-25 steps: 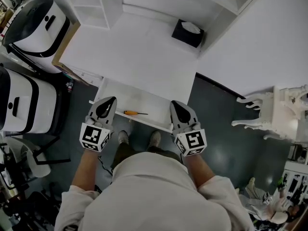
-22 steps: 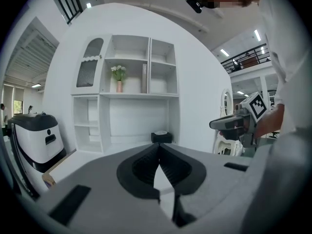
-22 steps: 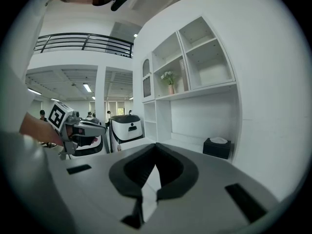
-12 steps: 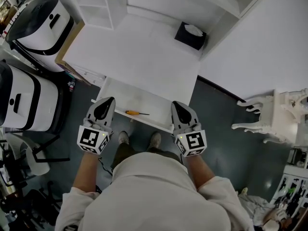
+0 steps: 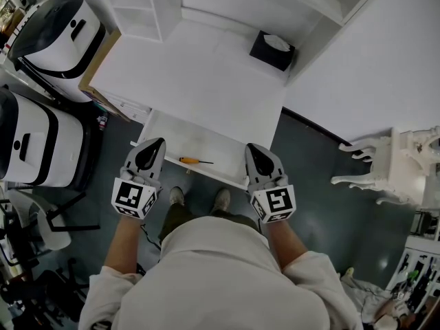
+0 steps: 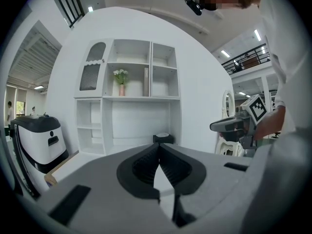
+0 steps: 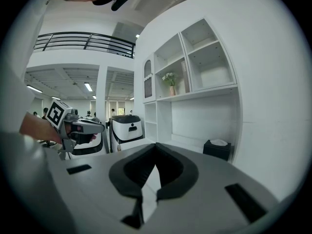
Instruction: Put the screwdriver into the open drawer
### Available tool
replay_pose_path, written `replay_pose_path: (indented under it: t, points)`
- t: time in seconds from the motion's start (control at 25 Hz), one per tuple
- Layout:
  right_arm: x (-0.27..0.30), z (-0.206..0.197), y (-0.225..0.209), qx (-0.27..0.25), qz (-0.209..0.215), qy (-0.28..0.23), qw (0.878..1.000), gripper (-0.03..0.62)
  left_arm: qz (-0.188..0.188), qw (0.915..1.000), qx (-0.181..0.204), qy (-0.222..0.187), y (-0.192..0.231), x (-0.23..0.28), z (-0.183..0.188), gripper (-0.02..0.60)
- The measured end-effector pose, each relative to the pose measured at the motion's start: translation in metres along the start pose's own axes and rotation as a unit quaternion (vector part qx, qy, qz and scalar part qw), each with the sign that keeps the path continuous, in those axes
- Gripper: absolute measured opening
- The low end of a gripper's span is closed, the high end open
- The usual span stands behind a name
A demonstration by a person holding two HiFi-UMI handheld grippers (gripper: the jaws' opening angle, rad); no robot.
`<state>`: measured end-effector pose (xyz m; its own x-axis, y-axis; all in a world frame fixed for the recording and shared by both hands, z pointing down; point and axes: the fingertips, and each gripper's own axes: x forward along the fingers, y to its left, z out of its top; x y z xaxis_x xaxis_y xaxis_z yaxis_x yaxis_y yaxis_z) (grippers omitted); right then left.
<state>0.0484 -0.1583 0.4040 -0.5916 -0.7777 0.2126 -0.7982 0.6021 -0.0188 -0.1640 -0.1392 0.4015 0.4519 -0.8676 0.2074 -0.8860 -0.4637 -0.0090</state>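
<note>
An orange-handled screwdriver [image 5: 192, 161] lies inside the open white drawer [image 5: 206, 144], near its front rim. My left gripper [image 5: 152, 146] hovers over the drawer's left front corner, jaws shut and empty; its tips [image 6: 159, 146] meet in the left gripper view. Over the drawer's right front corner my right gripper [image 5: 252, 150] is also shut with nothing held, its tips [image 7: 155, 146] touching. The screwdriver sits between the two grippers, apart from both. Neither gripper view shows the screwdriver.
A white desk top [image 5: 199, 74] with a black tissue box [image 5: 272, 48] lies beyond the drawer, shelves [image 6: 127, 96] behind it. Two white-and-black machines [image 5: 51, 33] stand at left, a white ornate stand [image 5: 395, 160] at right. The person's shoes [image 5: 220, 198] are below the drawer.
Both grippers stay where they were, still shut. The head view shifted slightly over the first half second; the screwdriver remains in the drawer.
</note>
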Motion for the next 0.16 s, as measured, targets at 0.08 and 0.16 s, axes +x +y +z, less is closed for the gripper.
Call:
replay_pose_path:
  t: [0.08, 0.16]
  points:
    - [0.0004, 0.0003, -0.0009, -0.001, 0.000, 0.001, 1.000, 0.003, -0.001, 1.0000, 0.001, 0.000, -0.0008, 0.0020, 0.0005, 0.005]
    - [0.0005, -0.0002, -0.0018, -0.001, 0.000, 0.002, 1.000, 0.003, -0.002, 1.0000, 0.001, 0.000, -0.0016, 0.0036, 0.0005, 0.005]
